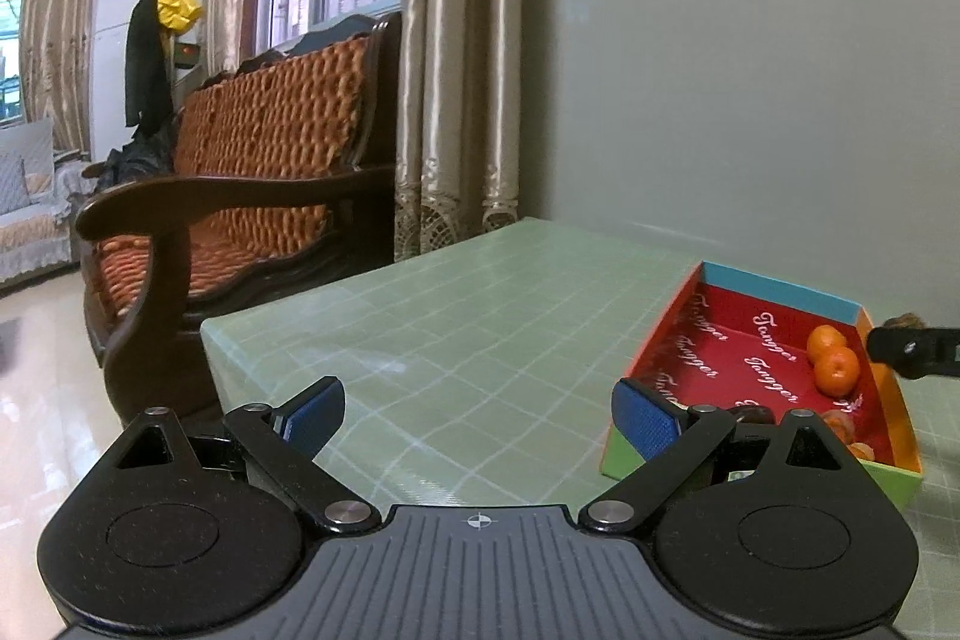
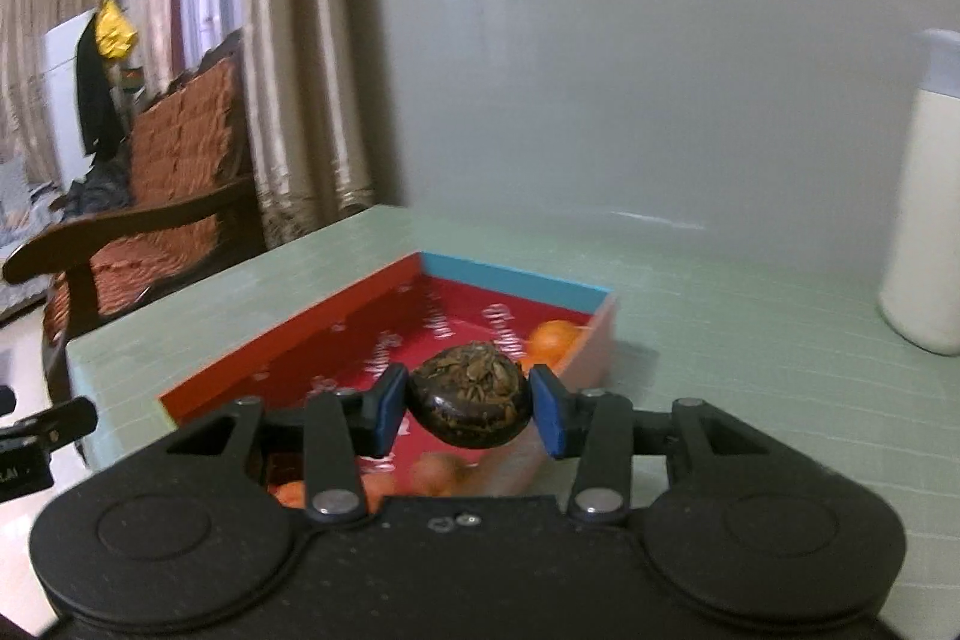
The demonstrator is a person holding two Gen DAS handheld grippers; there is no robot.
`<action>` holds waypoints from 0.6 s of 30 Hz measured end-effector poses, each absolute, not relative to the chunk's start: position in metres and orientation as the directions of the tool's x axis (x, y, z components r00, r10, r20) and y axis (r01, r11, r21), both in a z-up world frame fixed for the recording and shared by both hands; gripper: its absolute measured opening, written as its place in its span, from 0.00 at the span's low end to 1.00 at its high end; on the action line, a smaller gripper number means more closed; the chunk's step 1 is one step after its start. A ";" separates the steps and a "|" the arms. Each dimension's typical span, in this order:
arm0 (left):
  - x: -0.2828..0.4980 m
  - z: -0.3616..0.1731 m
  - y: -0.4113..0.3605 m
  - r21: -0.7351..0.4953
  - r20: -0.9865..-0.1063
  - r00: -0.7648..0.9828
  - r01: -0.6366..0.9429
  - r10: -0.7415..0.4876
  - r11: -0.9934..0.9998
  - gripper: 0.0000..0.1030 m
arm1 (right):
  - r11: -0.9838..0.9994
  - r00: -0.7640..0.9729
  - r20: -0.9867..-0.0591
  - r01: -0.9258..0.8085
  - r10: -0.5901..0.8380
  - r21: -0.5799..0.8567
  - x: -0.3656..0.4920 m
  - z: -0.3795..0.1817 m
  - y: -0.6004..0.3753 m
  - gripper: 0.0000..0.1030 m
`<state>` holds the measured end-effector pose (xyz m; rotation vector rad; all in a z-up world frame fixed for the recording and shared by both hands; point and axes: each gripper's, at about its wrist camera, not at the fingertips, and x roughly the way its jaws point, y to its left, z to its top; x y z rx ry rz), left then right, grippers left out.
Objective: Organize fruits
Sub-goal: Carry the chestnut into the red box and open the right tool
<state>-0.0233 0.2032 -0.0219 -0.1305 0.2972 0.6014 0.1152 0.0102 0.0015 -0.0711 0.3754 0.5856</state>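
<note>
Dark fruit: a brown-black, wrinkled round fruit, perhaps a mangosteen, is pinched between my right gripper's blue pads, held in the air over the near part of the red box.
Right jaws: pressed onto the fruit from both sides, contact only at its widest line.
Left jaws: my left gripper is spread wide with nothing between the pads, hovering over the green bench just left of the box.
Box contents: two oranges touching each other near the far right corner, more orange pieces and something dark at the near end, partly hidden behind my left finger.
Slip risk: I judge the hard, curved shell could roll out of the flat pads if I tilt or loosen early.
Drop risk: let go from this height and it may bounce, strike the oranges below, or hop the low wall onto the bench.
Box risk: light card; a nudge from my knuckles could slide it.
Bottle: the white bottle stands well apart on the right, so little danger there.
</note>
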 end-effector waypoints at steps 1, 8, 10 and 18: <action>-0.024 -0.022 0.205 -0.035 -0.312 0.783 -0.575 0.538 0.817 0.92 | 0.830 0.765 -0.369 -0.557 0.529 0.035 0.114 0.001 0.013 0.41; -0.029 -0.024 0.208 -0.035 -0.315 0.781 -0.577 0.539 0.816 0.93 | 0.818 0.746 -0.396 -0.574 0.535 0.025 0.112 -0.004 0.028 0.41; -0.028 -0.025 0.208 -0.034 -0.317 0.780 -0.578 0.539 0.816 0.93 | 0.816 0.740 -0.407 -0.578 0.536 0.025 0.112 -0.007 0.031 0.41; -0.029 -0.025 0.211 -0.041 -0.318 0.780 -0.580 0.539 0.814 0.93 | 0.804 0.722 -0.433 -0.595 0.540 0.010 0.112 -0.017 0.045 0.42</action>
